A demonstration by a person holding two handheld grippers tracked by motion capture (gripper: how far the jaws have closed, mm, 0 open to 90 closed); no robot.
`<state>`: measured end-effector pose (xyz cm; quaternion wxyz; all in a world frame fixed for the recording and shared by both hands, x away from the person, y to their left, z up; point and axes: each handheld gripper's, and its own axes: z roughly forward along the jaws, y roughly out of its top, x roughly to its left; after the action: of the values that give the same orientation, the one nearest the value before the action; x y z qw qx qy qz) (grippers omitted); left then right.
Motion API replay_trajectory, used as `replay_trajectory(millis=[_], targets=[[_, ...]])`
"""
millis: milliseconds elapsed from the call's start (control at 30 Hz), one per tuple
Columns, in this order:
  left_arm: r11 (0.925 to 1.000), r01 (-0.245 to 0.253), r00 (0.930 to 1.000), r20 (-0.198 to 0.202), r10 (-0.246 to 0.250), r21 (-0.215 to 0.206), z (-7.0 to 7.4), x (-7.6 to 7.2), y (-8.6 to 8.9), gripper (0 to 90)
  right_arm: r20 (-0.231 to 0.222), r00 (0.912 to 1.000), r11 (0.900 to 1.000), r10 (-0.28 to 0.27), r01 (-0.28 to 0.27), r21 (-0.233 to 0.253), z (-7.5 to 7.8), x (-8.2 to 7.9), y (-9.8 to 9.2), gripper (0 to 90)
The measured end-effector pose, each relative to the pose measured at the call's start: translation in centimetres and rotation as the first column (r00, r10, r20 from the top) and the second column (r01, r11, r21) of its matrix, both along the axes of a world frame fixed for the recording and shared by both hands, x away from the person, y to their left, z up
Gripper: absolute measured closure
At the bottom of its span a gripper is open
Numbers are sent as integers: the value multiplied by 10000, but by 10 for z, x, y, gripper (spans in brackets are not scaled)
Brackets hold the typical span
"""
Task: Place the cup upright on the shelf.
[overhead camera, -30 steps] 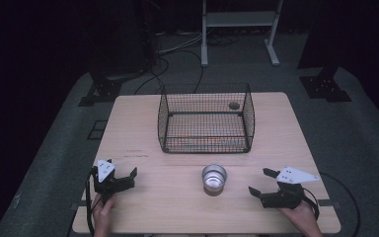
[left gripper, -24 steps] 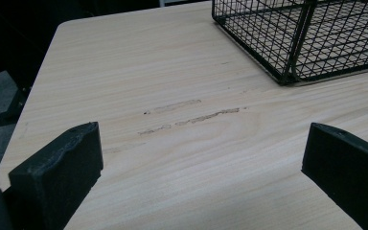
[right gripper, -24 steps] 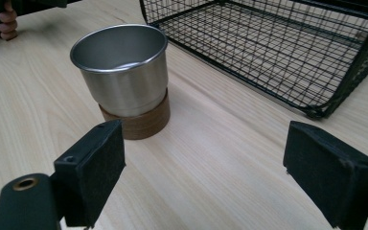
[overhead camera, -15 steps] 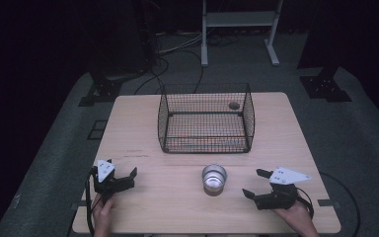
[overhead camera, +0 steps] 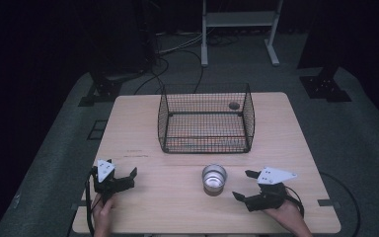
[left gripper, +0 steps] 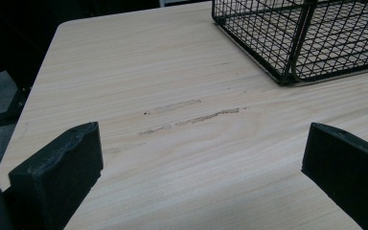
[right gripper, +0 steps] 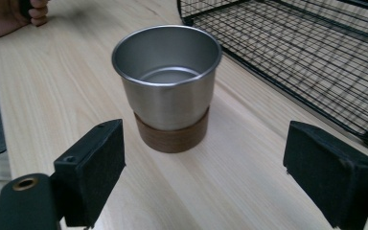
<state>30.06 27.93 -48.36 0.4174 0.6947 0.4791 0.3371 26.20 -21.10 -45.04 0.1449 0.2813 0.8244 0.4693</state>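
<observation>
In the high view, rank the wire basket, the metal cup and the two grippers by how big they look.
1. wire basket, clearly largest.
2. right gripper and left gripper: alike, so unranked.
3. metal cup, smallest.

Hand-held gripper [left gripper: 201,177] jaws wide apart, scuffed wooden table [left gripper: 139,72], black wire basket [left gripper: 311,38] corner

The cup [right gripper: 166,76] is seen to be of brushed, softly shining metal, banded at its base in smooth brown wood. The desk [left gripper: 148,67] is finished in pale matt wood grain, scuffed in places, and the basket [overhead camera: 206,118] is made of black wire mesh.
</observation>
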Motion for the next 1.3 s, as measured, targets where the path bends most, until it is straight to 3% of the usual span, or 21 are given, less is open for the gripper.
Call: replay_trajectory(millis=[433, 1300], targets=[[10000, 0, 10000, 10, 0, -1, 0, 0, 0, 0, -85, 9991, 9986, 419, -421, -311, -2, 3, 21, 127], [10000, 1, 10000, 20, -1, -21, 0, 0, 0, 0, -538, 9978, 9966, 391, -429, -701, -8, 23, 46, 90]])
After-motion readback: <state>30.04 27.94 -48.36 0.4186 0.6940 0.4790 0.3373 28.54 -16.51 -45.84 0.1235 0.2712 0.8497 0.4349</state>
